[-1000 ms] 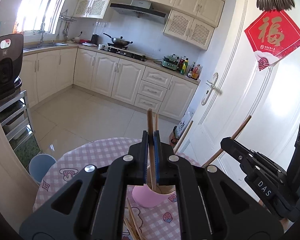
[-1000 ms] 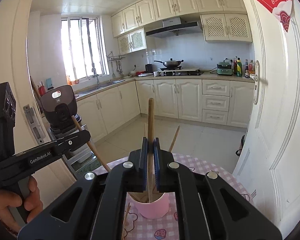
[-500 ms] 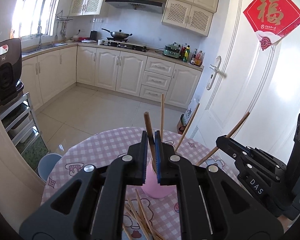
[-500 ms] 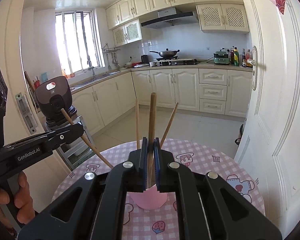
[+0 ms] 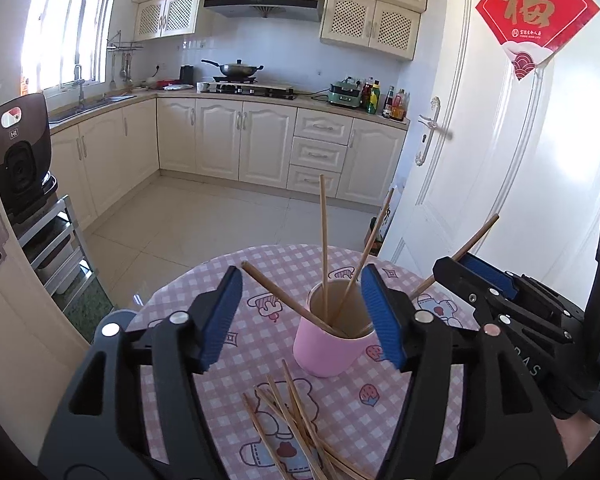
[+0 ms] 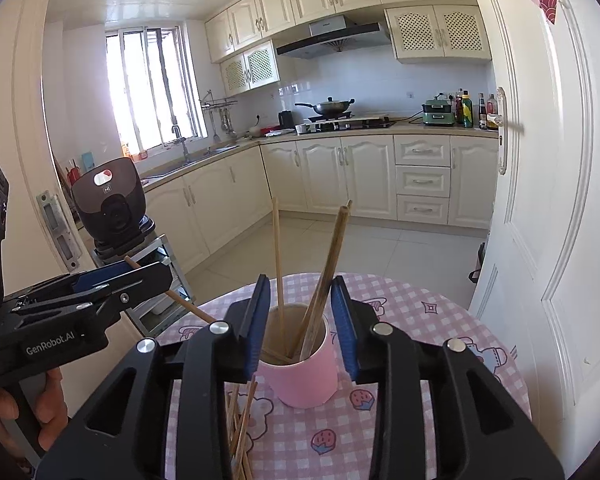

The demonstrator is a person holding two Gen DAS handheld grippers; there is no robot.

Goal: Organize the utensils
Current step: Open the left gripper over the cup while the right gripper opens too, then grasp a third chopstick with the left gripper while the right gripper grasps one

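Standing on table (image 5: 380, 412): pink cup (image 5: 326, 350), just beyond both sets of fingers.
Left gripper (image 5: 302, 316): jaws just opened wide, gripping nothing.
Right gripper (image 6: 302, 320): jaws just parted, seemingly clear of chopsticks (image 6: 327, 276) leaning in the cup.
Loose chopsticks (image 5: 290, 420): heaped beneath the fingers.

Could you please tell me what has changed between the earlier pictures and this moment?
Both grippers have just been opening and let go of a wooden chopstick each: the left gripper dropped its chopstick, the right gripper its own, and both sticks now lean in the pink cup. Nothing is between either pair of jaws. The cup, the loose chopsticks and the pink checked tablecloth stayed put.
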